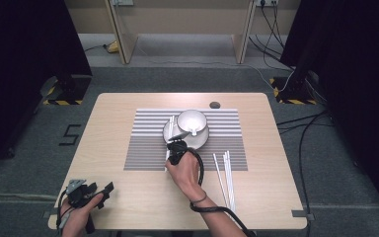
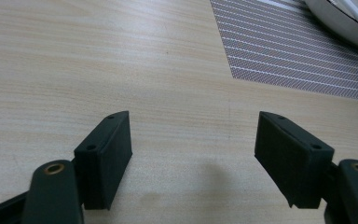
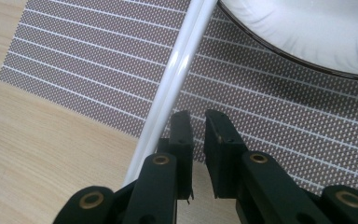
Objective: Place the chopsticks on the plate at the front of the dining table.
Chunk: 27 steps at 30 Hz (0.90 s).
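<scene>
Right hand-held gripper (image 3: 198,121) nearly closed on nothing; white sticks (image 3: 168,107) lie just beside its jaw on the mat (image 3: 74,60), by the saucer (image 3: 307,37); light, stiff, slippery; pinch mid-length; left hand-held gripper (image 2: 193,144) wide open.

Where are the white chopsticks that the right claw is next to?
In the high view, the white chopsticks lie on the striped placemat, along the left side of the saucer, just ahead of the right claw.

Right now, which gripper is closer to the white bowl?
The right gripper: it sits just in front of the white bowl, over the striped mat. The left gripper rests far back near the table's near-left corner.
</scene>
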Each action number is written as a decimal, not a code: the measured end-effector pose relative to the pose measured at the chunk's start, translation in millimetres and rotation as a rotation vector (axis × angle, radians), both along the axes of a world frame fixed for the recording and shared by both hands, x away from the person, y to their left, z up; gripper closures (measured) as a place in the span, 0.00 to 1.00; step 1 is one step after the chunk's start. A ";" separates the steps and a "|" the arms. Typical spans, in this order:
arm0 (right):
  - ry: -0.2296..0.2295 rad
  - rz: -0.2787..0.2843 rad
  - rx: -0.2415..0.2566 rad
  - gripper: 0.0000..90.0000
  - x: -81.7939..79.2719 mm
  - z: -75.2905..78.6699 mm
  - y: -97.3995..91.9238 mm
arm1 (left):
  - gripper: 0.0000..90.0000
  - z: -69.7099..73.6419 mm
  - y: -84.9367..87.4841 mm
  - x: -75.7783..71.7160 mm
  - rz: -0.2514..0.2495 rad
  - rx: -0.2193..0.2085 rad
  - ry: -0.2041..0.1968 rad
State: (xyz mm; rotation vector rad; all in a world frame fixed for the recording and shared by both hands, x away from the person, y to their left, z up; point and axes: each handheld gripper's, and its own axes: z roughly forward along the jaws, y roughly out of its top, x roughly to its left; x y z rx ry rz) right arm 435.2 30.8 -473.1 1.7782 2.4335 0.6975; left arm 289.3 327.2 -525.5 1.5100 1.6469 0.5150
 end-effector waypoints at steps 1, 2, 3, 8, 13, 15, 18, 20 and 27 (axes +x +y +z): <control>0.001 0.000 0.002 0.90 -0.1 0.2 -0.2 | 0.29 0.0 0.0 0.0 0.000 0.000 0.000; 0.000 0.001 0.001 0.90 -0.2 0.3 -0.3 | 0.29 0.0 0.0 0.0 0.000 0.000 0.000; -0.003 0.001 0.001 0.90 -0.8 1.0 -0.7 | 0.29 0.0 0.0 0.0 0.000 0.000 0.000; -0.016 -0.004 0.009 0.89 -1.8 4.5 -4.9 | 0.29 0.0 -0.3 0.0 0.000 0.001 0.000; -0.032 -0.014 0.014 0.88 -2.9 8.3 -14.0 | 0.29 0.0 -0.7 0.1 0.001 0.004 0.000; -0.039 -0.021 0.014 0.88 -2.6 9.3 -18.7 | 0.29 0.1 -0.8 0.0 0.000 0.004 0.001; -0.041 -0.030 0.014 0.87 -2.7 10.1 -24.3 | 0.29 0.1 -0.9 0.0 0.000 0.005 0.001; -0.045 -0.035 0.013 0.87 -3.0 10.8 -28.2 | 0.29 0.1 -1.0 0.0 0.000 0.005 0.001; -0.055 -0.054 0.015 0.85 -4.9 14.0 -43.4 | 0.29 0.0 -1.3 0.0 0.001 0.006 0.000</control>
